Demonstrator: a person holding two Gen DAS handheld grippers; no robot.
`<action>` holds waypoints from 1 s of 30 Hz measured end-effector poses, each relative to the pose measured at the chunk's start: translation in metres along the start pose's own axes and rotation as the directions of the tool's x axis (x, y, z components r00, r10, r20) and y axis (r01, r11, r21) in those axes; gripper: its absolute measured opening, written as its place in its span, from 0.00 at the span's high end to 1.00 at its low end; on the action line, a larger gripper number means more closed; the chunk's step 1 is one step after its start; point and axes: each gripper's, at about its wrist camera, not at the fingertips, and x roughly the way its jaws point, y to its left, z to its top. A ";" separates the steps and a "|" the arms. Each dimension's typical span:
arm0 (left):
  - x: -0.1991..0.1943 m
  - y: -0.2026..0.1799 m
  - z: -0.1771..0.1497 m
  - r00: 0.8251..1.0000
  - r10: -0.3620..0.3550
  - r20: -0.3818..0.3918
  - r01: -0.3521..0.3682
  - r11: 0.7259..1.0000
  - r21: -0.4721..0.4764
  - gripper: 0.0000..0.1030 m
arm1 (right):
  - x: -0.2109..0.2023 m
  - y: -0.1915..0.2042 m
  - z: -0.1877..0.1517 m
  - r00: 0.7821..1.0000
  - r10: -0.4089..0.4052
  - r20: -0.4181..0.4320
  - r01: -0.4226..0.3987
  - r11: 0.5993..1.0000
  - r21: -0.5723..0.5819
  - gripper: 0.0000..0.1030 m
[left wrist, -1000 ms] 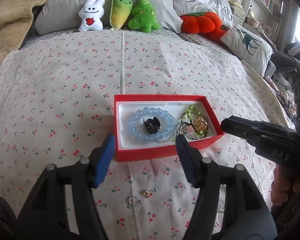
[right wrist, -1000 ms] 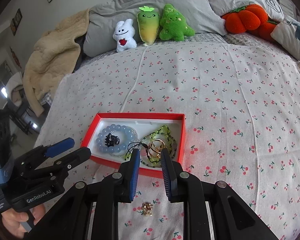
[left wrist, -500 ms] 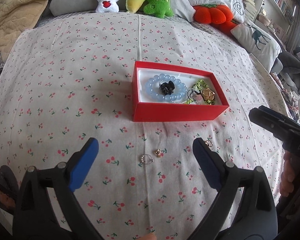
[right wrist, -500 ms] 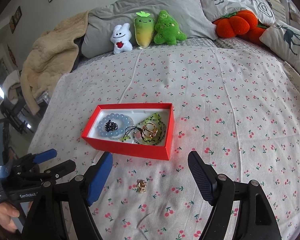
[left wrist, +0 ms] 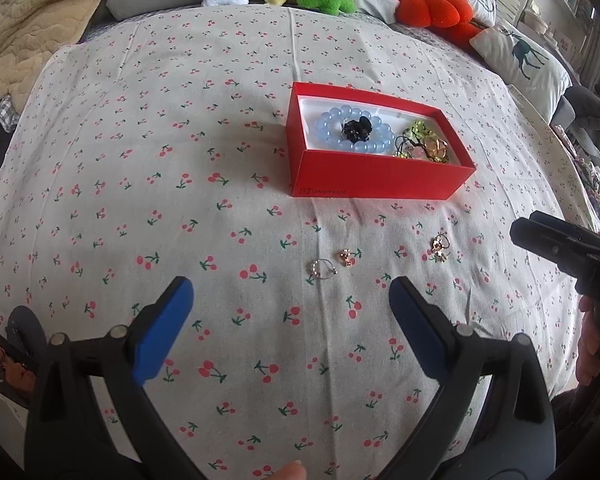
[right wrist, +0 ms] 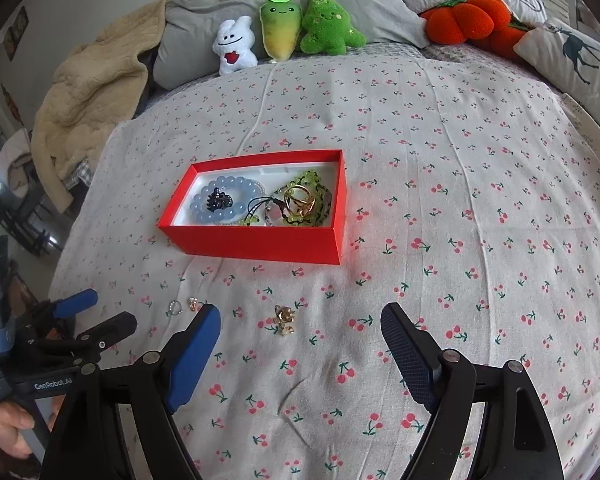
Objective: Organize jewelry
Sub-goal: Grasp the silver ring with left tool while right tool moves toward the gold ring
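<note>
Jewelry box (right wrist: 260, 240) beyond 3 loose pieces; both claws wide, empty, unobstructed.

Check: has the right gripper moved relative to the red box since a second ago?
Yes. The right gripper has backed away from the red box, jaws just opening, nothing between them.

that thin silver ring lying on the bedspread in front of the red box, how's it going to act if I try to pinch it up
The silver ring looks like a thin wire hoop lying flat on soft bedspread, so wide pads may press it into the fabric rather than catch it. It is probably very light and smooth, so apt to slip or flick away. It seems unlikely to roll while it lies flat.
</note>
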 end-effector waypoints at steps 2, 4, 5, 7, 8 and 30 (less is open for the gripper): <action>0.002 0.002 -0.004 1.000 0.005 -0.007 -0.005 1.000 0.008 0.05 | 0.002 0.001 -0.003 1.000 -0.008 -0.007 0.008 1.000 -0.002 0.19; 0.004 0.004 -0.009 1.000 0.008 -0.017 -0.008 1.000 0.015 0.05 | 0.005 0.002 -0.006 1.000 -0.021 -0.016 0.021 1.000 -0.007 0.19; 0.006 0.006 -0.011 1.000 0.011 -0.022 -0.010 1.000 0.018 0.05 | 0.007 0.002 -0.008 0.999 -0.027 -0.021 0.027 1.000 -0.012 0.19; 0.011 0.008 -0.017 0.999 0.010 -0.034 -0.009 0.999 0.031 0.05 | 0.013 0.002 -0.013 0.998 -0.042 -0.036 0.042 0.999 -0.020 0.19; 0.014 0.008 -0.020 0.999 0.010 -0.041 -0.009 0.999 0.041 0.05 | 0.017 0.002 -0.016 0.998 -0.050 -0.050 0.048 0.998 -0.026 0.19; 0.045 -0.004 -0.013 0.985 -0.164 -0.045 0.168 0.978 0.125 0.51 | 0.070 0.014 -0.032 0.985 -0.102 -0.139 0.080 0.985 -0.154 0.19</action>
